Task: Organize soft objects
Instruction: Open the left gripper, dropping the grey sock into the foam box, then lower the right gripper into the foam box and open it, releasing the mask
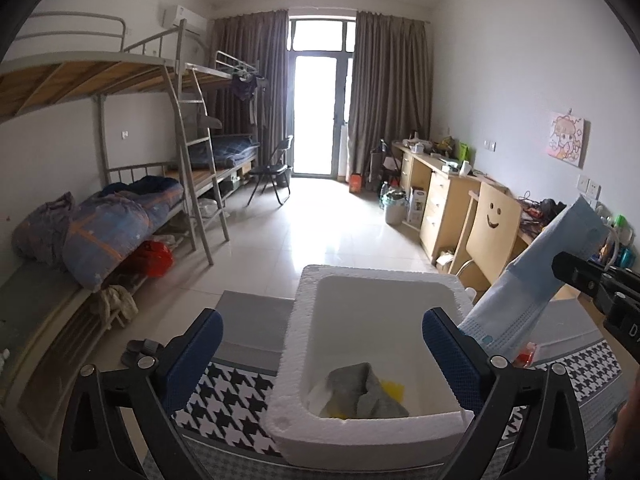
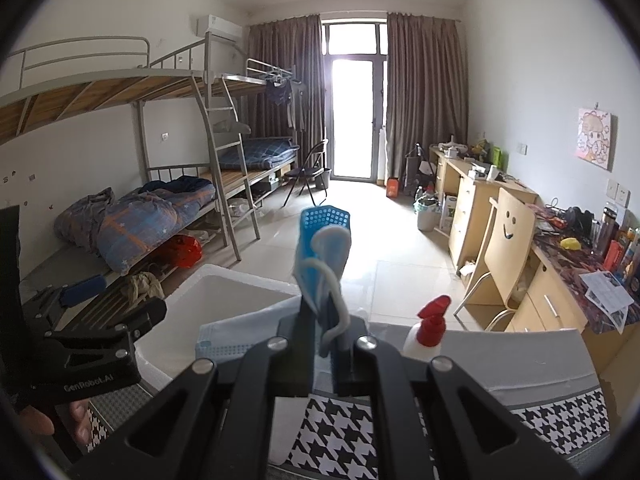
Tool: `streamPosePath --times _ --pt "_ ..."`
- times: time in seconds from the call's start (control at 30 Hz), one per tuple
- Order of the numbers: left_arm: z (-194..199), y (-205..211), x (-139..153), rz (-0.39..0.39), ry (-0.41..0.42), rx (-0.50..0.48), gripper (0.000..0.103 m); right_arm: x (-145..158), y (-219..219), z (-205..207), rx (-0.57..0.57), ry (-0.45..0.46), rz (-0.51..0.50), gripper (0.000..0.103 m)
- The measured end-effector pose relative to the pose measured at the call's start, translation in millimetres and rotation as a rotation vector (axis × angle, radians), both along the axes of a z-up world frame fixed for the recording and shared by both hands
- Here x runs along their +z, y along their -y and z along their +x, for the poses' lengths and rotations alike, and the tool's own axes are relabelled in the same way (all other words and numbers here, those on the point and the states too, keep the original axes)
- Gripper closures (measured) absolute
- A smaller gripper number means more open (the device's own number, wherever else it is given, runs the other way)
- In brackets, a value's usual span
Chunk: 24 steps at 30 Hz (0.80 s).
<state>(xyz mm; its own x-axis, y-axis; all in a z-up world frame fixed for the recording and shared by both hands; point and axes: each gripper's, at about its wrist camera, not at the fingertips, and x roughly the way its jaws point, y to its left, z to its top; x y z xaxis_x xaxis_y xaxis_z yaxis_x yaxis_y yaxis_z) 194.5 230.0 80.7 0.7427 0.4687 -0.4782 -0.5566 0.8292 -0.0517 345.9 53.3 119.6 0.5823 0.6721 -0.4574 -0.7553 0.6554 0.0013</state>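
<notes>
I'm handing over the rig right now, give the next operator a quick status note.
Left gripper: open, empty, over the foam box.
Right gripper: shut on a blue face mask, held up beside the box's right rim.
Done: grey cloth lies in the box with something yellow.
Left: the mask is not yet in the box. A spray bottle stands on the table.

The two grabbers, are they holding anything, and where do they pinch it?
The right gripper pinches the blue face mask at one end, by its ear loop. The left gripper is open and holds nothing.
</notes>
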Motion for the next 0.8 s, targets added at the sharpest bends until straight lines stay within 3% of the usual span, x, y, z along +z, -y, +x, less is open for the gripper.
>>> streamPosePath --times 0.8 --pt "-30.5 -9.8 -7.2 0.020 -0.003 0.066 0.003 -24.9 -51.0 2.0 0.118 -0.070 -0.077 0.094"
